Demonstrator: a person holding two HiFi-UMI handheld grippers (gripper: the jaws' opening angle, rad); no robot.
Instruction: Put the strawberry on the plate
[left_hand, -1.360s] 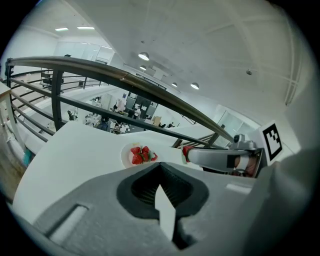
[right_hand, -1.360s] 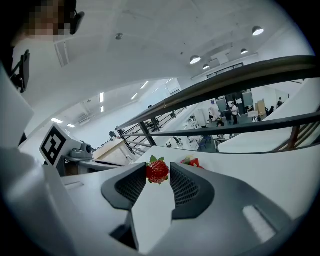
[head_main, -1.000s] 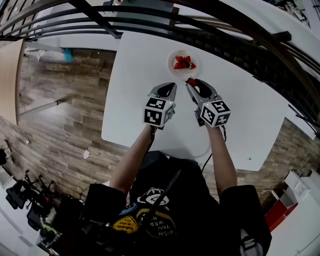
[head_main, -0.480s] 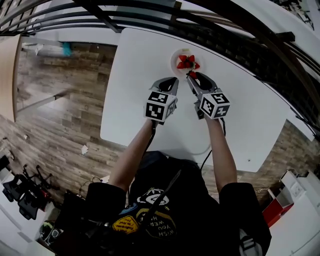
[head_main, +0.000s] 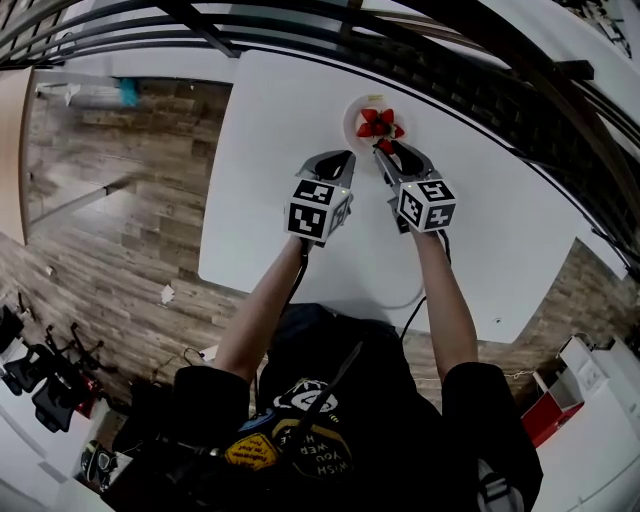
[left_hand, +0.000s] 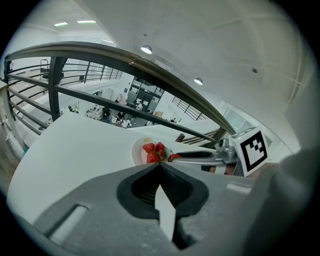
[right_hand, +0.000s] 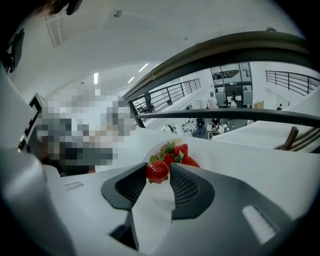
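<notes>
A small white plate (head_main: 351, 113) near the table's far edge holds a few red strawberries (head_main: 378, 123). My right gripper (head_main: 384, 150) is shut on another strawberry (right_hand: 157, 171), pinched between its dark ribbed pads (right_hand: 183, 186). The berry hangs at the plate's near rim, just in front of the pile (right_hand: 180, 154). My left gripper (head_main: 336, 164) hovers to the left of the right one, short of the plate, with its jaws shut and nothing in them. In the left gripper view the plate (left_hand: 137, 151) lies ahead and the right gripper (left_hand: 200, 156) reaches in from the right.
The white table (head_main: 280, 140) ends at the left over a wood floor (head_main: 110, 230). A dark metal railing (head_main: 470, 80) runs along the table's far side, close behind the plate. A thin cable (head_main: 405, 300) lies on the table by my right forearm.
Both grippers have moved a little farther across the table. The right one has carried its strawberry up to the plate's near rim. The jaws have not visibly changed.
</notes>
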